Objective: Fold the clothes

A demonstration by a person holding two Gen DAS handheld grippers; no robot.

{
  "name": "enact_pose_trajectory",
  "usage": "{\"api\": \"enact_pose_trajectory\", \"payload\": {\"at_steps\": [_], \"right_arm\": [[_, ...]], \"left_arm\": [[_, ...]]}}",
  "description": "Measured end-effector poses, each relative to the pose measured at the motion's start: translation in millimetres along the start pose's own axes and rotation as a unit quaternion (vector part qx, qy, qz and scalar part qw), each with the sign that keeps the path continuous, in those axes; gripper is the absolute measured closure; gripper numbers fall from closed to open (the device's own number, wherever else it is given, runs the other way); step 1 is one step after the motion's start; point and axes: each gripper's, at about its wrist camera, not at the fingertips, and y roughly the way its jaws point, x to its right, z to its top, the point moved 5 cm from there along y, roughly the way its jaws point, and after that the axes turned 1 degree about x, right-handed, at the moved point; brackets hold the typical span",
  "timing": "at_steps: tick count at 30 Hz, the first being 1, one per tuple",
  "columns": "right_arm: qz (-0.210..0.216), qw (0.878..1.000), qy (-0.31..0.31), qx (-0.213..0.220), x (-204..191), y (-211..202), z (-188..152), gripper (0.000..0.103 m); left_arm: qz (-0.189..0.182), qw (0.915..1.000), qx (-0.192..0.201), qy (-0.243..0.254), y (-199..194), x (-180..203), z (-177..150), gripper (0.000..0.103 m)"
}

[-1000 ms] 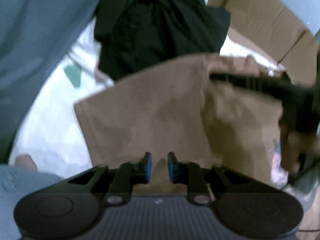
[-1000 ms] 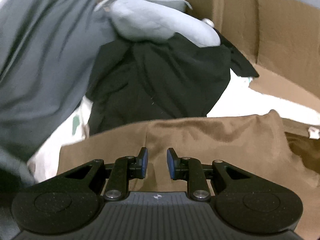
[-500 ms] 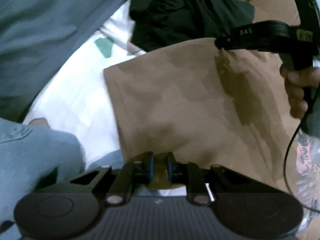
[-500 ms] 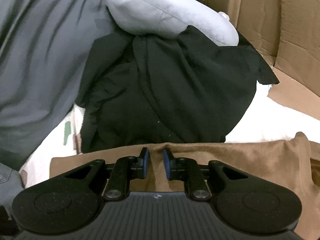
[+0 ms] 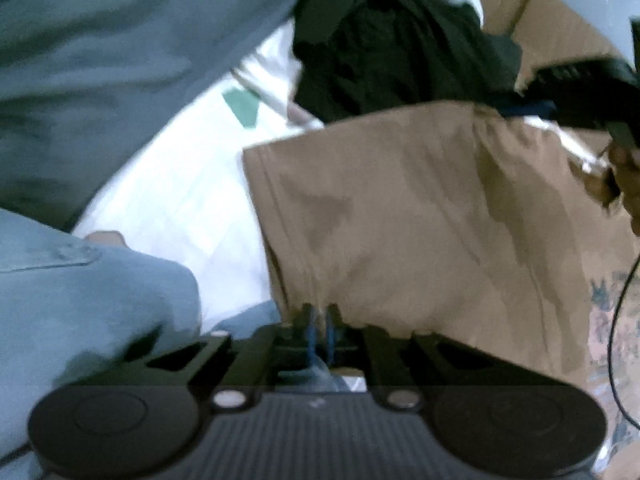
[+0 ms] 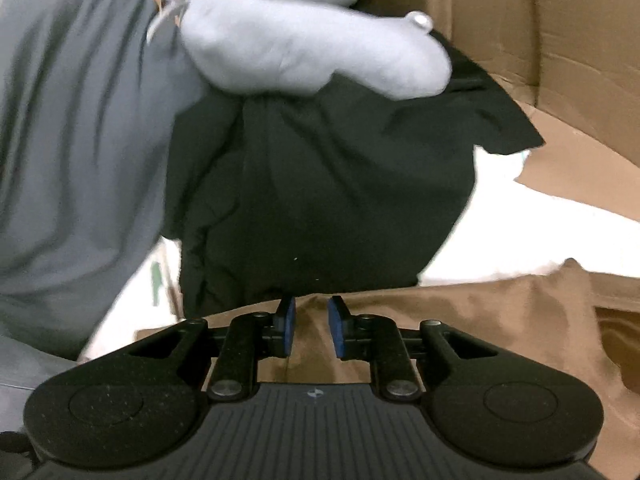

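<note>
Brown garment shifted right; left gripper opening, hem between; right gripper opening over cloth.

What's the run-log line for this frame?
task: fold clothes | left hand-held gripper: opening, brown garment hem between pads | right hand-held gripper: opening, over the garment's edge

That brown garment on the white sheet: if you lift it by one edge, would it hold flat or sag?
Probably sag: the brown garment already creases and drapes where the left gripper pinches its hem. It looks thin and light, so it likely slides easily over the white sheet.
</note>
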Motion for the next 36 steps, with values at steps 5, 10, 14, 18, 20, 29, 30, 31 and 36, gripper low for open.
{"api": "enact_pose_trajectory", "payload": {"at_steps": [5, 10, 14, 18, 20, 29, 30, 31, 36], "right_arm": [[-0.025, 1.0, 0.006, 0.012, 28.8, -60.0, 3.4, 0.078], [-0.071, 0.997, 0.001, 0.034, 63.0, -130.2, 1.2, 0.066], [-0.112, 0.993, 0.002, 0.042, 86.6, -189.5, -0.1, 0.066], [-0.149, 0.987, 0.023, 0.063, 106.5, -258.8, -5.5, 0.066], [-0.164, 0.983, 0.032, 0.072, 112.8, -293.9, -10.9, 0.066], [-0.232, 0.962, 0.092, 0.113, 122.0, -443.4, -54.3, 0.066], [-0.24, 0.959, 0.097, 0.117, 121.2, -458.2, -60.3, 0.066], [-0.248, 0.956, 0.103, 0.121, 120.3, -473.0, -66.4, 0.066], [-0.269, 0.949, 0.111, 0.119, 116.2, -535.0, -82.7, 0.066]], "left_arm": [[-0.011, 0.9999, 0.007, -0.011, -28.9, -0.1, 2.4, 0.082], [0.01, 0.9995, -0.015, -0.025, -52.5, -7.3, 3.8, 0.071], [0.016, 0.9999, -0.005, -0.003, -80.3, -7.0, 4.3, 0.051], [-0.003, 1.0, -0.004, -0.001, -107.1, -2.5, -2.9, 0.051], [-0.009, 1.0, -0.001, 0.002, -120.4, 1.9, -5.8, 0.051], [-0.014, 0.9994, 0.032, -0.006, -164.8, 7.8, -14.7, 0.05], [-0.018, 0.9993, 0.032, -0.001, -169.1, 10.1, -16.2, 0.05], [-0.021, 0.9992, 0.034, 0.002, -175.0, 11.8, -18.0, 0.05], [-0.023, 0.9991, 0.034, 0.005, -206.8, 18.5, -29.0, 0.05]]}}
